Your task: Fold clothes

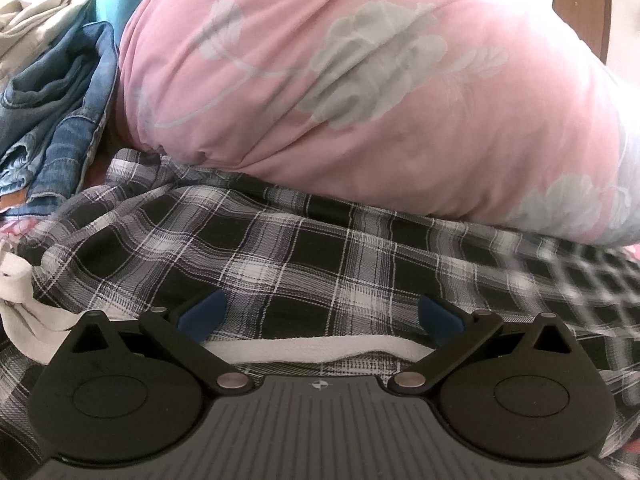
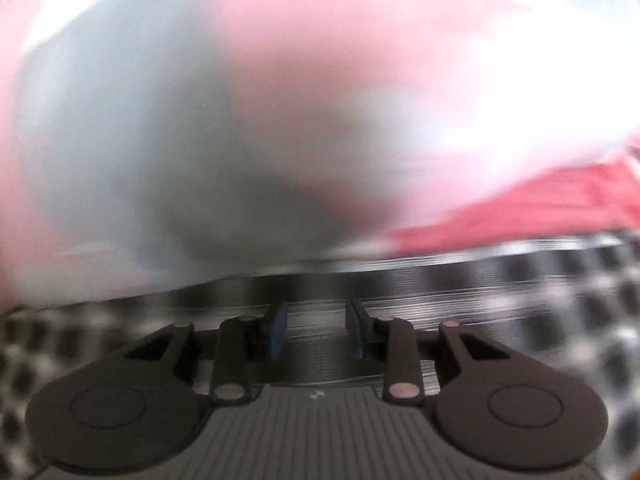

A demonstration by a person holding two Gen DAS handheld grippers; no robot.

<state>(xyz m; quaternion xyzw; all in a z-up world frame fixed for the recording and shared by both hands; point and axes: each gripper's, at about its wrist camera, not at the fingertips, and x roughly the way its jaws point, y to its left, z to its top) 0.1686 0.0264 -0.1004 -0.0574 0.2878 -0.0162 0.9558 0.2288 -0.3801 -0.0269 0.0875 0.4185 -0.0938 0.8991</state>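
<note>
Plaid garment point(image 1: 304, 248) lies spread and rumpled before a pink pillow point(image 1: 360, 92), no fold we can see yet. Left tool point(image 1: 320, 312) gapes wide over its white band; right tool point(image 2: 316, 332) part-open on nothing (blurred). Jeans point(image 1: 52, 120) wait too.

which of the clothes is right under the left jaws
The black-and-white plaid garment, spread flat beneath the left gripper. The blue denim and the beige garment are bunched up farther off at the left.
</note>
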